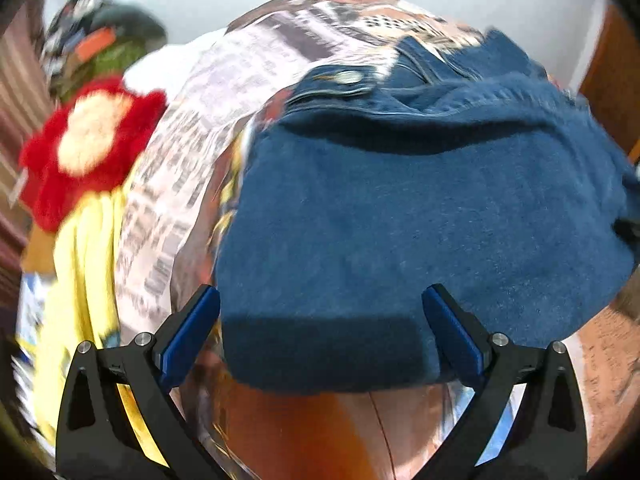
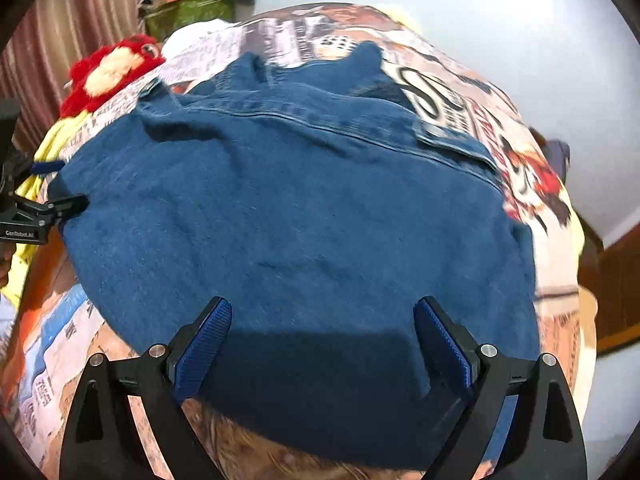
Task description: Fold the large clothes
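A blue denim garment with a metal button lies folded over itself on a bed's printed sheet. My left gripper hovers over its near folded edge, jaws wide open, pads not pressing the cloth. In the right wrist view the same denim spreads across the sheet. My right gripper stands open above its near hem, nothing pinched. The left gripper shows at the denim's left edge.
A red and cream plush toy and a yellow cloth lie left of the denim. A pile of boxes and clothes sits at the back by a striped curtain. Wooden furniture stands right.
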The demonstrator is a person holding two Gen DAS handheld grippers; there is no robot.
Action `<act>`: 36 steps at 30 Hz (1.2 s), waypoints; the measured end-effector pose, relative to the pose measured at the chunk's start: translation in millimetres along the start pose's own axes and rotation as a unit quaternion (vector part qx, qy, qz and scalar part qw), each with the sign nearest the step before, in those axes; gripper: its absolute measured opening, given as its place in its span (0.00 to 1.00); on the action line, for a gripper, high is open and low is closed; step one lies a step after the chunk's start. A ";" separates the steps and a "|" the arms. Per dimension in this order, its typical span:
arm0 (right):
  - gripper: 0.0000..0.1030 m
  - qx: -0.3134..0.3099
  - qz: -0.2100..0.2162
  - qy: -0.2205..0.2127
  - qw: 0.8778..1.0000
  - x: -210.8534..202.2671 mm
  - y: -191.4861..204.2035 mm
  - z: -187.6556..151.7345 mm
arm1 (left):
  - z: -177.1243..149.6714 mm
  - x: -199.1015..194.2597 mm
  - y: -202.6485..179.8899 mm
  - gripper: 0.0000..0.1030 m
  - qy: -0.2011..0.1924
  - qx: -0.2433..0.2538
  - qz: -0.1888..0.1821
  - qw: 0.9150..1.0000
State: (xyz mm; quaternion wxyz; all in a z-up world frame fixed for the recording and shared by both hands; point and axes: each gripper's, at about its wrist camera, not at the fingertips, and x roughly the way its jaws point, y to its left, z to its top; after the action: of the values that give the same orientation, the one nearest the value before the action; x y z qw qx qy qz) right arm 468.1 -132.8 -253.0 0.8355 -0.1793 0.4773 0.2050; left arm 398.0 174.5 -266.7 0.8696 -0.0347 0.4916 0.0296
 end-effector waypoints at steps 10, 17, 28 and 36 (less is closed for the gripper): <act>0.90 0.083 -0.009 0.017 0.996 -19.2 -57.9 -27.3 | -21.1 -20.5 16.0 1.00 -0.005 -0.073 -0.010 0.997; 0.90 0.066 0.011 0.000 0.998 -34.7 -42.5 -5.5 | 14.8 -44.0 21.4 1.00 -0.037 -0.072 -0.013 0.997; 0.90 0.077 0.051 0.002 0.996 5.4 -29.3 27.1 | 118.4 12.3 -5.5 1.00 -0.026 0.002 0.024 0.999; 0.90 0.049 0.050 -0.005 0.998 18.6 -25.8 22.2 | 123.5 62.0 -16.9 0.44 -0.007 -0.005 -0.004 1.000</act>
State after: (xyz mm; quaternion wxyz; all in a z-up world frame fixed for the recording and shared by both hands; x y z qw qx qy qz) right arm 505.9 -140.6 -255.8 0.8341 -0.1135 0.4911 0.2240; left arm 536.7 169.8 -255.7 0.8728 -0.0405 0.4856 0.0284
